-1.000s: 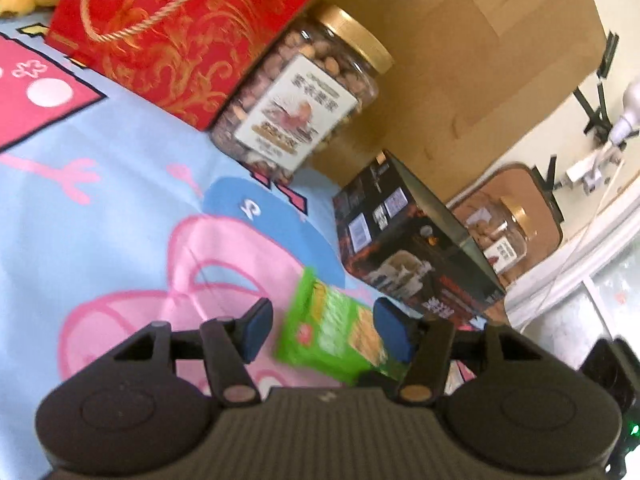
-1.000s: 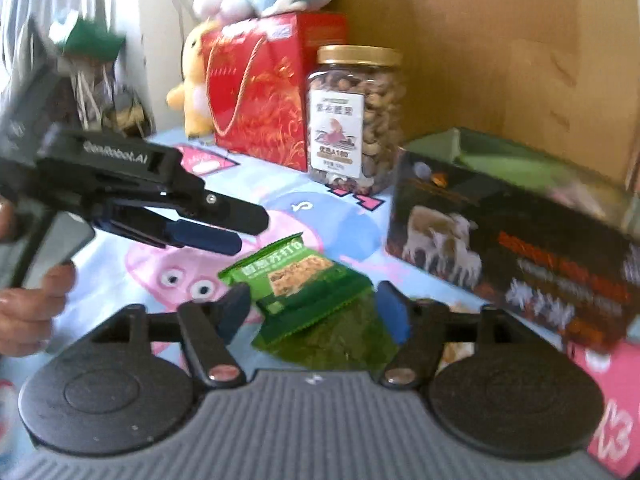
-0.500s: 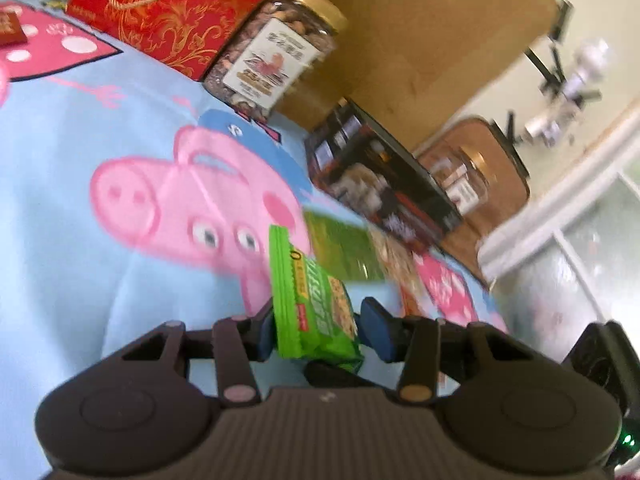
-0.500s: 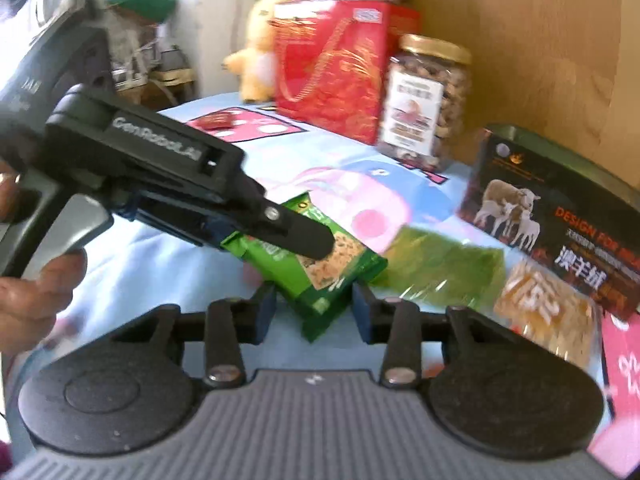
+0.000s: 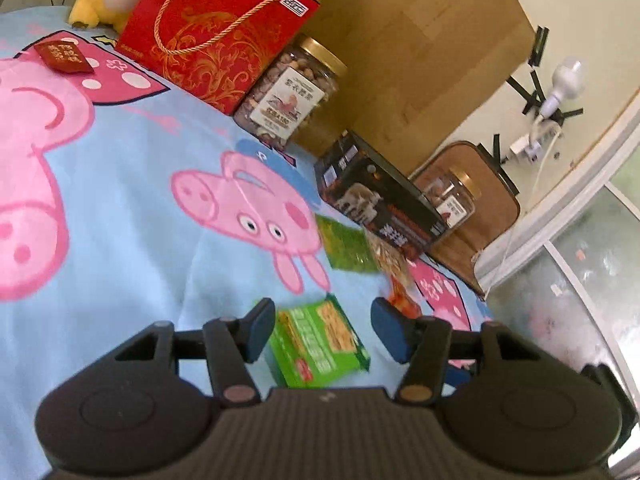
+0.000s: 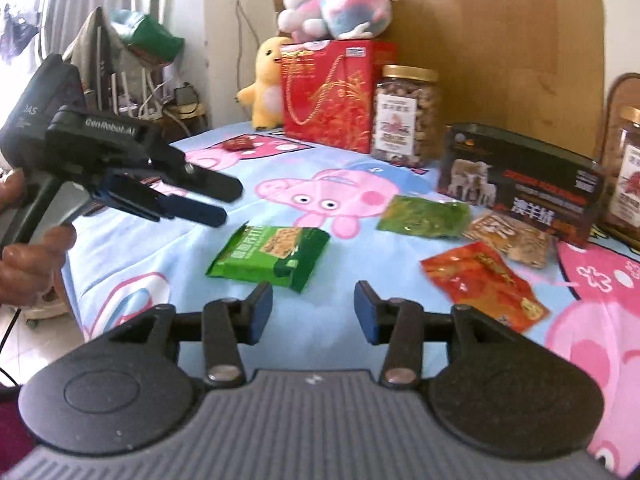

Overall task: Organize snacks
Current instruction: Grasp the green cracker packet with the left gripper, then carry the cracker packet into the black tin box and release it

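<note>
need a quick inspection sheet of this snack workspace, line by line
surface: light blue cartoon-pig cloth, no spills seen.
job's things: bright green snack packet flat on the cloth, free of both grippers; darker green packet, tan packet and red-orange packet lie in front of the black carton.
clutter: red gift box, gold-lidded nut jar, second nut jar, plush toys.
grippers: left gripper open above the bright green packet; right gripper open, empty.
cables: white plug and lead on the wall.
surroundings: cardboard sheet behind.
</note>
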`<state>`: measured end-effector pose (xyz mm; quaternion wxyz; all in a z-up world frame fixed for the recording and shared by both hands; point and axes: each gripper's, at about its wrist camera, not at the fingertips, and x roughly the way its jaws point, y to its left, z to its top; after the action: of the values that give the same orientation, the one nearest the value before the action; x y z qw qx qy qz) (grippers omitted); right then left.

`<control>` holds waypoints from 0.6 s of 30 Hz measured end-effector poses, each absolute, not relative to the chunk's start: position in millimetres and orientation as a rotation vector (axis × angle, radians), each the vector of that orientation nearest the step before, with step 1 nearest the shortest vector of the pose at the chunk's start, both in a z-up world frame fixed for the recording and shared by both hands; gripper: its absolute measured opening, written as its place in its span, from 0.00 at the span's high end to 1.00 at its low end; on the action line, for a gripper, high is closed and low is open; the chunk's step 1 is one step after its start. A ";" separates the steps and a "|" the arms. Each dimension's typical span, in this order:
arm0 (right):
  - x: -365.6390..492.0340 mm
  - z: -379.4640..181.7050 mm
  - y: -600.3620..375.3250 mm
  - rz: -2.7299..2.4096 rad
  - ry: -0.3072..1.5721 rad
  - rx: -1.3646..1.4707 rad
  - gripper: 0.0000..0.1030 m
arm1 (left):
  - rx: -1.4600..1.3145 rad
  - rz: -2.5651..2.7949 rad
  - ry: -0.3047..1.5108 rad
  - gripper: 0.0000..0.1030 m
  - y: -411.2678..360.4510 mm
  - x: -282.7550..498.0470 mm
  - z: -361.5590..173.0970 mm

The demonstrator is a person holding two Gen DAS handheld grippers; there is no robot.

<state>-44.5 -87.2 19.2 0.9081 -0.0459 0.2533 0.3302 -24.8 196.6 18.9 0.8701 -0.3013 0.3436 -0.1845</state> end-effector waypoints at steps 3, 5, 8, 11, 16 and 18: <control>-47.5 18.8 -83.6 0.680 0.527 -0.091 0.42 | -0.592 -0.389 0.725 0.37 192.0 -14.7 21.8; -46.3 18.1 -77.4 0.687 0.530 -0.099 0.42 | -0.559 -0.389 0.751 0.35 183.8 -8.7 20.6; -41.6 17.7 -69.5 0.710 0.531 -0.131 0.42 | -0.524 -0.395 0.781 0.35 175.8 -6.8 16.6; -33.3 17.4 -56.5 0.729 0.538 -0.171 0.41 | -0.536 -0.379 0.787 0.35 180.9 -13.5 13.3; -19.1 11.0 -39.8 0.769 0.554 -0.230 0.34 | -0.575 -0.395 0.816 0.38 182.3 -22.7 5.1; -14.4 6.0 -35.0 0.784 0.580 -0.225 0.34 | -0.565 -0.412 0.802 0.39 175.5 -25.0 3.0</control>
<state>-14.4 -35.0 6.0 0.8773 -0.1079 0.2781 0.3760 -25.0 175.5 3.0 0.8619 -0.2693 0.3821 -0.1964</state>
